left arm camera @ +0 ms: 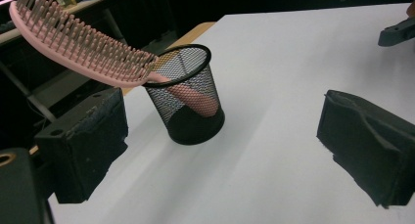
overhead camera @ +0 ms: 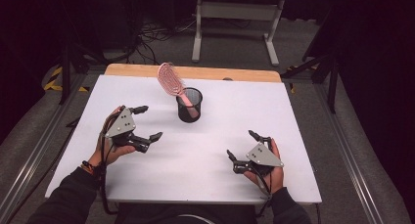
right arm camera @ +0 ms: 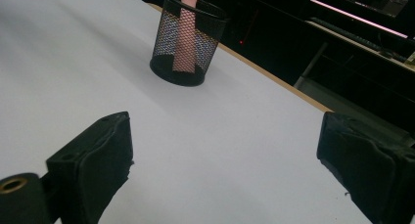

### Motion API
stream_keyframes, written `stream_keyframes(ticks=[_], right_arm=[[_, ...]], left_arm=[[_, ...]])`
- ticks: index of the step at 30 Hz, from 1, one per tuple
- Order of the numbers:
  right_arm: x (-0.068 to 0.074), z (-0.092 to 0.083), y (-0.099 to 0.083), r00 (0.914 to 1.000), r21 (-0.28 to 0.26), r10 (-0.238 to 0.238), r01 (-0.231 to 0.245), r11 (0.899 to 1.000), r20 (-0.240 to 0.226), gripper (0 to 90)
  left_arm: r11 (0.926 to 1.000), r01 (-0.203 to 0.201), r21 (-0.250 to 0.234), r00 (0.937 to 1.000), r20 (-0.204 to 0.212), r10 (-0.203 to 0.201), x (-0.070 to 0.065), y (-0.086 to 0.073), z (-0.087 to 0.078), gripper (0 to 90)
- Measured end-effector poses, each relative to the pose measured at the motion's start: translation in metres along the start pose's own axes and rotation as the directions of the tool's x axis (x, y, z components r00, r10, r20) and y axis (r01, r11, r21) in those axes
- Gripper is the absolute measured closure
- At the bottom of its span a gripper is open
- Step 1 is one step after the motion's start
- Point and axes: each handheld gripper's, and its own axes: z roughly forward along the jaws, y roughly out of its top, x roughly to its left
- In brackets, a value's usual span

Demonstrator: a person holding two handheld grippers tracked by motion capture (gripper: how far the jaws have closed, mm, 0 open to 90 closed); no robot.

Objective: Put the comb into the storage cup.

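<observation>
The pink hairbrush (overhead camera: pixel 171 80) stands handle-down in the black mesh cup (overhead camera: pixel 189 105), bristled head leaning out over the rim, near the far middle of the white table (overhead camera: pixel 205 155). The left gripper (overhead camera: pixel 147 122) hovers just left of the cup, jaws wide, holding nothing. The right gripper (overhead camera: pixel 242 145) sits well apart on the near right, jaws spread wide and empty too.

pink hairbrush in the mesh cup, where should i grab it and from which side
Probably the narrow neck of the pink hairbrush, just above the rim of the black mesh cup. Its handle sits inside the cup and the bristled head leans out up and to the left. The open left tool is nearer that side, so come in from the left, jaws across the flat back and bristle face, then lift along the lean.
</observation>
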Motion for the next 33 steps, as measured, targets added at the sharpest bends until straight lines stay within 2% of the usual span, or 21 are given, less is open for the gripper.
stream_keyframes(ticks=[4,10,32,33], right_arm=[[0.0,0.0,0.0,1.0,-0.002,0.0,0.0,1.0,0.001,6.6],[0.0,0.0,0.0,1.0,-0.003,-0.002,0.002,1.0,0.0,6.6],[0.001,0.0,0.001,1.0,0.003,-0.009,0.009,1.0,-0.002,6.6],[0.001,0.0,0.001,1.0,0.003,-0.008,0.008,1.0,-0.003,6.6]], left_arm=[[0.9998,-0.017,0.005,0.9999,0.003,0.017,-0.003,-0.001,-0.001,5.8],[0.9998,-0.017,0.003,0.9998,0.005,0.017,-0.007,-0.004,-0.003,5.7],[0.9967,-0.064,0.051,0.9979,0.016,0.063,-0.021,-0.018,-0.006,5.9],[0.9973,-0.055,0.049,0.9984,0.017,0.055,-0.022,-0.019,-0.006,5.9]])
